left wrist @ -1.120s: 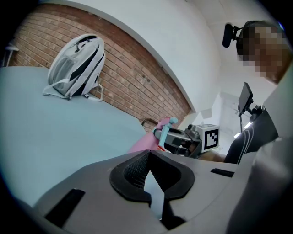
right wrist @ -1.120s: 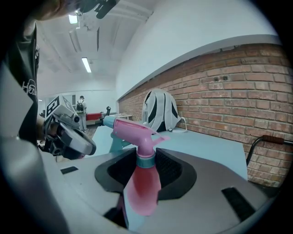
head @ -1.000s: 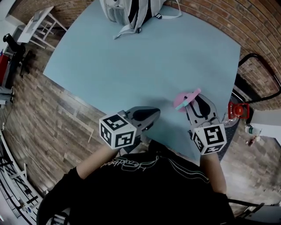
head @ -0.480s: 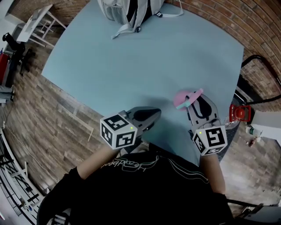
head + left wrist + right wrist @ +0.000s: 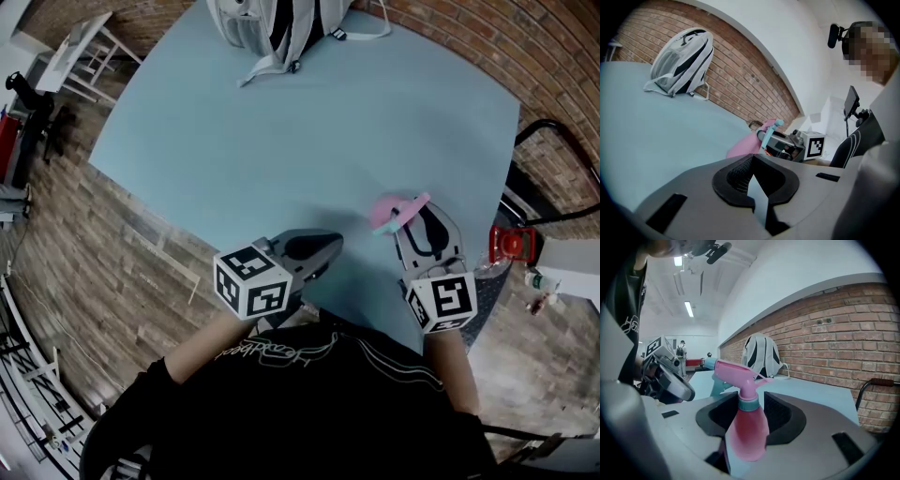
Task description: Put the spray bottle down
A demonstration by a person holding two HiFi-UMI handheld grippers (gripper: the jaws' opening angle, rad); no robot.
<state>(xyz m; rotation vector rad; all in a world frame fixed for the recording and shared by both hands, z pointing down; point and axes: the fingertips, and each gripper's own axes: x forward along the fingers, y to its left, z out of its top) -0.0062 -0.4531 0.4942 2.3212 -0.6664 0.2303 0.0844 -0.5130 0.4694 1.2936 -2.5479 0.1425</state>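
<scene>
The pink spray bottle [image 5: 386, 208] with a light blue trigger and collar is held by its neck in my right gripper [image 5: 412, 220], near the table's front right edge. In the right gripper view the bottle [image 5: 743, 432] sits between the black pads [image 5: 780, 416], spray head pointing away from me. In the left gripper view its pink body [image 5: 745, 147] hangs low over the table; contact cannot be told. My left gripper [image 5: 323, 248] hovers at the near edge, shut and holding nothing.
The light blue table [image 5: 281, 141] stretches ahead, with a white and black backpack [image 5: 277, 23] at its far side by the brick wall. A red object [image 5: 506, 239] and a black chair frame [image 5: 553, 131] stand beyond the right edge. Wood floor lies left.
My right gripper and the spray bottle have shifted slightly, staying over the same corner of the table. The left gripper has barely moved.
</scene>
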